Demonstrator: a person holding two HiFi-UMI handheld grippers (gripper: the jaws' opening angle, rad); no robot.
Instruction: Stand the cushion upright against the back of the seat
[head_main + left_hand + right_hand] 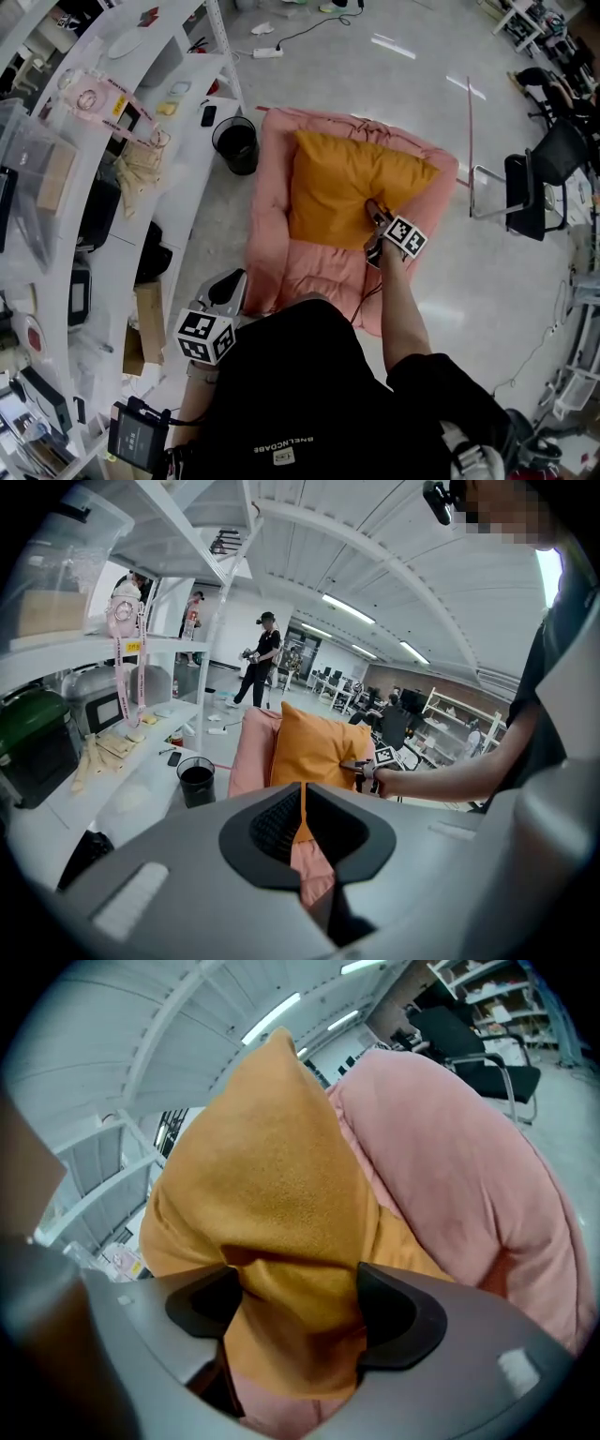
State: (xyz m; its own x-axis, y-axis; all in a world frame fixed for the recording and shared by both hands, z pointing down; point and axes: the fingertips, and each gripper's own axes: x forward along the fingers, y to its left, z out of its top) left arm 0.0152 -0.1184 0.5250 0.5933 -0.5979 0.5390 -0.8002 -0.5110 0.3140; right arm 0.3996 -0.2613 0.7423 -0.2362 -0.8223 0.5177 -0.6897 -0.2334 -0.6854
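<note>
An orange cushion (347, 187) rests on a pink padded seat (272, 206), its top leaning toward the seat's back. My right gripper (377, 230) is at the cushion's near right edge. In the right gripper view the cushion (272, 1166) fills the gap of the right gripper (295, 1302), its fabric bunched against both pads, with the seat (459, 1176) behind it. My left gripper (228, 289) hangs low at the left, away from the seat. In the left gripper view the left gripper (302, 829) shows only a thin slit, with the cushion (314, 747), seat (247, 752) and right gripper (356, 767) ahead.
A black bin (236, 145) stands on the floor by the seat's far left corner. White shelving (103, 187) full of items runs along the left. A black folding chair (530, 192) stands to the right. A power strip (267, 52) lies beyond. A person (262, 658) stands in the background.
</note>
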